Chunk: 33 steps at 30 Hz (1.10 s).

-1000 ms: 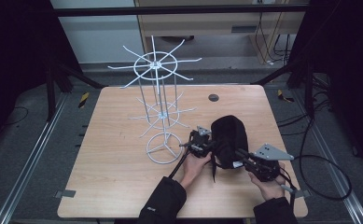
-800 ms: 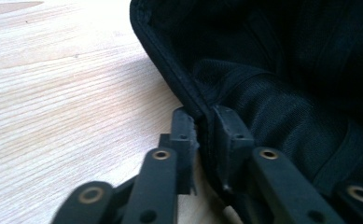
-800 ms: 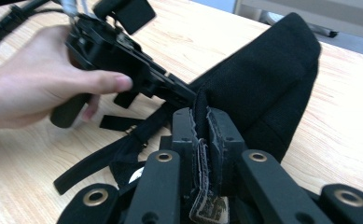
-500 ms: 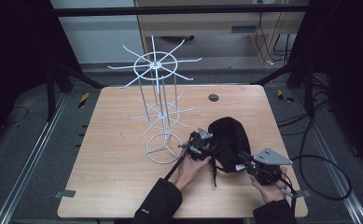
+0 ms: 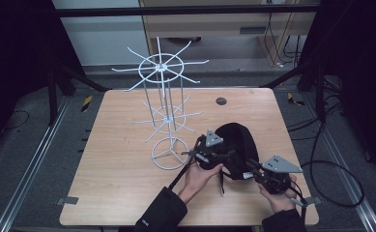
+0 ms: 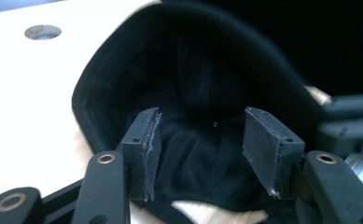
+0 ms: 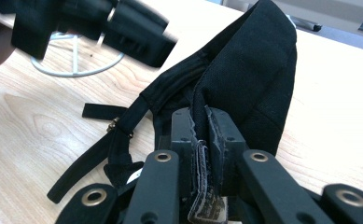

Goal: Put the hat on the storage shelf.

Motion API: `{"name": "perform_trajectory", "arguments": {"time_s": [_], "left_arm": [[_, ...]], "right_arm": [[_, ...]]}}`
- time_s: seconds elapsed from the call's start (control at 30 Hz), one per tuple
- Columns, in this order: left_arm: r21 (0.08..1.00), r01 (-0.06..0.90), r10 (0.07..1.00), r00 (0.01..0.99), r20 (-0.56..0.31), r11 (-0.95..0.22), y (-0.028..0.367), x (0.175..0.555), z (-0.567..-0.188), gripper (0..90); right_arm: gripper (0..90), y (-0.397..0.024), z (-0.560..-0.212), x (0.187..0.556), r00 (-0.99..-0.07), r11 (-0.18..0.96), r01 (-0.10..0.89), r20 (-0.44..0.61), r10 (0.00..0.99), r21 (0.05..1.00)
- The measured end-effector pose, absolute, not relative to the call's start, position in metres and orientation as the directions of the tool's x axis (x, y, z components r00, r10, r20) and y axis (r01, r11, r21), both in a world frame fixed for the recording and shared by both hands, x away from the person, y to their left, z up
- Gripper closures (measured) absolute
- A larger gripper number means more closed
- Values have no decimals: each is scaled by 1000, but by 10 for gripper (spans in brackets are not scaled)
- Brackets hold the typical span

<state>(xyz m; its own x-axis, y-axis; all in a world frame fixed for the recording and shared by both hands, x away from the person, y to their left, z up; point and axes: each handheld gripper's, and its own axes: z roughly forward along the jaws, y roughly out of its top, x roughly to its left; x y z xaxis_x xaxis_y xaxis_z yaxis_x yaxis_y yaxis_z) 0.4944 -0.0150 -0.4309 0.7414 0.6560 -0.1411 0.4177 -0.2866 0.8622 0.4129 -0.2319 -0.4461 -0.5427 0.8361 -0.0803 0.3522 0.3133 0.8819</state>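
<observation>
The black cap (image 5: pixel 236 145) is held up off the desk (image 5: pixel 122 159) by its rim in the clenched right gripper (image 7: pixel 202 140), its hollow facing the released left gripper (image 6: pixel 198 140) directly ahead.

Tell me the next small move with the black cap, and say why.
Probably close the left gripper on the black cap. Its jaws stand open around the cap's inner fabric, while the right gripper is shut on the cap's edge. A second grip would likely let both hands lift it toward the white wire rack.
</observation>
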Motion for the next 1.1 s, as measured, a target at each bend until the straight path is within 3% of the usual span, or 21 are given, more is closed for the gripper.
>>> {"name": "perform_trajectory", "arguments": {"time_s": [0.13, 0.33, 0.6, 0.87, 0.97, 1.1], "left_arm": [[877, 396, 649, 748, -137, -273, -21, 498, -424, 459], [881, 430, 630, 744, -221, -199, -31, 507, -417, 453], [874, 427, 632, 749, -198, -233, -49, 515, -413, 427], [839, 485, 626, 741, -245, -246, -59, 526, -427, 402], [832, 495, 621, 742, -253, -252, -60, 526, -429, 429], [820, 513, 611, 742, -276, -253, -61, 527, -429, 542]], "right_arm": [[814, -231, -447, 412, -547, 308, 358, -69, 834, 881], [813, -230, -447, 410, -553, 308, 363, -62, 831, 879], [813, -228, -448, 411, -565, 310, 355, -62, 823, 882], [814, -225, -450, 412, -587, 328, 352, -67, 807, 877], [814, -223, -450, 411, -593, 331, 349, -67, 802, 877], [814, -223, -450, 412, -595, 331, 348, -66, 801, 877]]}}
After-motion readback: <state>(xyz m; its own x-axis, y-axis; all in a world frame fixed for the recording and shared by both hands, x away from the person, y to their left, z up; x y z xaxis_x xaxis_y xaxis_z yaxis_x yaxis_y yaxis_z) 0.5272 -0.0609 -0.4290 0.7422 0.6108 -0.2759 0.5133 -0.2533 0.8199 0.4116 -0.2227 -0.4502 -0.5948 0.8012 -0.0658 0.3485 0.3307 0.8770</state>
